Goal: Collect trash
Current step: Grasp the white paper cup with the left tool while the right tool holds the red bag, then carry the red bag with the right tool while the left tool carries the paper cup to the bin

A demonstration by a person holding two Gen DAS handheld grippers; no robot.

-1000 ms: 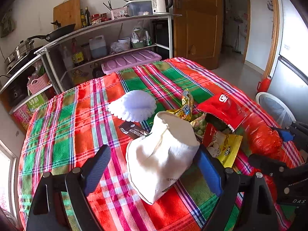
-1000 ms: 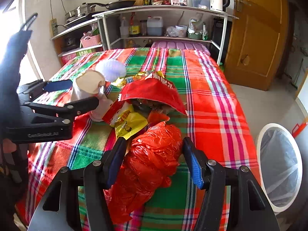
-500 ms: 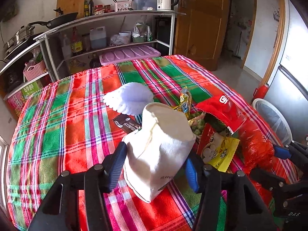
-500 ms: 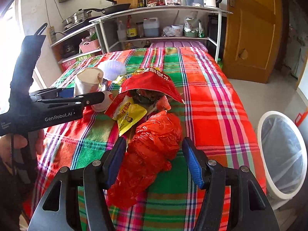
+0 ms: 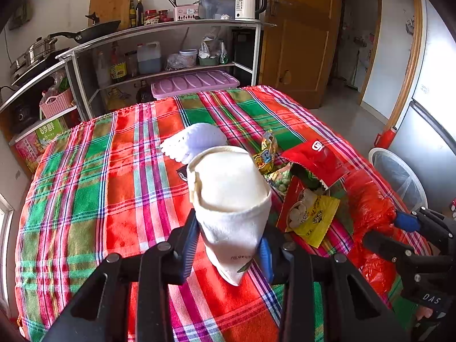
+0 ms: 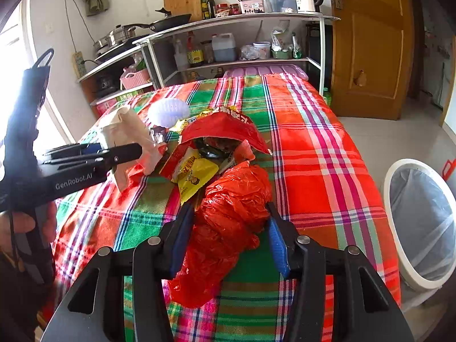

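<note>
We are clamping the left tongs (image 5: 228,245) on the crushed paper cup (image 5: 230,199) while the right tongs (image 6: 228,238) are closing around the red plastic bag (image 6: 228,222) lying lengthwise on the tabletop (image 6: 313,148).

A crushed white paper cup (image 5: 230,199) stands tilted, mouth up, on the plaid tablecloth (image 5: 114,171), with a white paper liner (image 5: 196,139) just behind it. Beside the cup lies a heap of wrappers: an open red snack bag (image 6: 225,128), a yellow packet (image 6: 193,173) and what seems to be a green one, partly hidden. A crumpled red plastic bag (image 6: 228,222) lies at the near end of the heap, and a white bin (image 6: 421,222) with a clear liner stands on the floor beside the table.
</note>
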